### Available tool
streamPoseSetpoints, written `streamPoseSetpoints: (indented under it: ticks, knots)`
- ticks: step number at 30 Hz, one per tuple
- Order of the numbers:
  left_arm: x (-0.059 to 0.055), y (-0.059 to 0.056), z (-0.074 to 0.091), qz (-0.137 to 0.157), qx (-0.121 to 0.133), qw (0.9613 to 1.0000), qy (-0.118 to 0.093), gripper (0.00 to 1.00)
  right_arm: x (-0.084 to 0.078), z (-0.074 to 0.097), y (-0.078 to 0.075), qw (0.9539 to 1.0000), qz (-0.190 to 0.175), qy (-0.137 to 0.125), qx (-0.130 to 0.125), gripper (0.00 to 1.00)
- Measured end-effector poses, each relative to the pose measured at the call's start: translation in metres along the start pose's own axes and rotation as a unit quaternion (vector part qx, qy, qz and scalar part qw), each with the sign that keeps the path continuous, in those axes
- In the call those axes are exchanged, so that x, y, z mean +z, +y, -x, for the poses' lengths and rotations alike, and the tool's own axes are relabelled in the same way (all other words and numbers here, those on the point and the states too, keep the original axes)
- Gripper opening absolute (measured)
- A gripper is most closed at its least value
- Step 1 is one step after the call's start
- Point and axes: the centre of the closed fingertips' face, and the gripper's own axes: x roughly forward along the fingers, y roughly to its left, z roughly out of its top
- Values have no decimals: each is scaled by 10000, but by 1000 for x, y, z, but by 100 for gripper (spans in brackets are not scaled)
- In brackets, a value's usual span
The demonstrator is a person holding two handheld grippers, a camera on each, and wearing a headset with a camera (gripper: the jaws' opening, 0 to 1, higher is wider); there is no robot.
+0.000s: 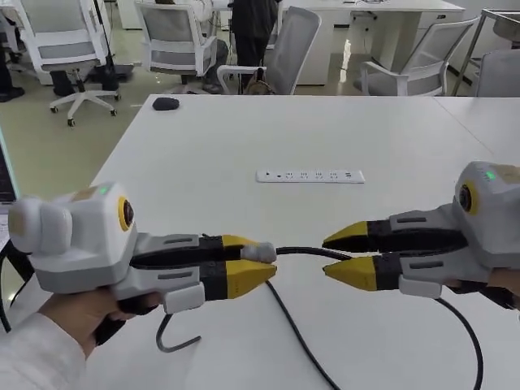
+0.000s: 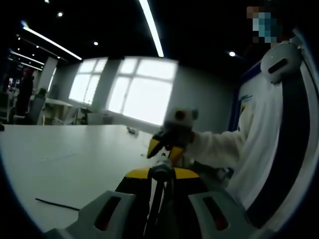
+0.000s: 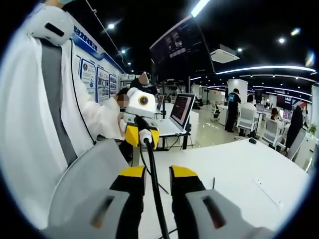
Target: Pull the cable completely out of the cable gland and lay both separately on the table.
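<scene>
Office chairs and white desks stand at twelve o'clock, beyond a bare white counter [image 1: 244,138] with a power strip [image 1: 309,175] lying flat near its middle. Above the near edge, the left gripper [image 1: 264,262] comes in from nine o'clock, its jaws clenched on the pale cable gland [image 1: 258,252], which they pinch at the very tips. The black cable [image 1: 305,251] leaves the gland toward three o'clock and runs between the jaws of the right gripper [image 1: 327,256]. These jaws stand apart around the cable and do not press on it.

The main risk, as I judge it, is pulling before the right jaws close, since they would only slide along the jacket. The gland is small, rounded and held only at the tips, so a hard tug could twist it loose and drop it. The slack looping down to the counter at five o'clock may drag or snag. If the seal lets go suddenly, the cable could whip free.
</scene>
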Motion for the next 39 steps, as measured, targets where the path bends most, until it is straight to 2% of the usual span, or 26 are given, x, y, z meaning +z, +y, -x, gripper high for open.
streamPoseSetpoints:
  ticks: [4,8,15,22,30,39]
  knots:
    - [0,-1,-2,10,-20,10000,-3,17,11,-11,7,9996,198,-35,173,17]
    - [-1,-2,-3,4,-46,10000,10,17,13,-17,9,9994,252,-40,254,15]
    - [-1,-2,-1,6,-51,10000,21,17,13,-18,11,9991,255,-84,335,5]
    - [-1,-2,-2,27,-56,10000,-10,17,12,-17,11,9991,211,-120,346,4]
    - [-5,0,-3,30,-63,10000,30,17,3,-16,11,9992,134,-107,357,4]
    - [-14,6,6,148,50,9999,16,17,-14,-5,5,9997,-95,13,222,4]
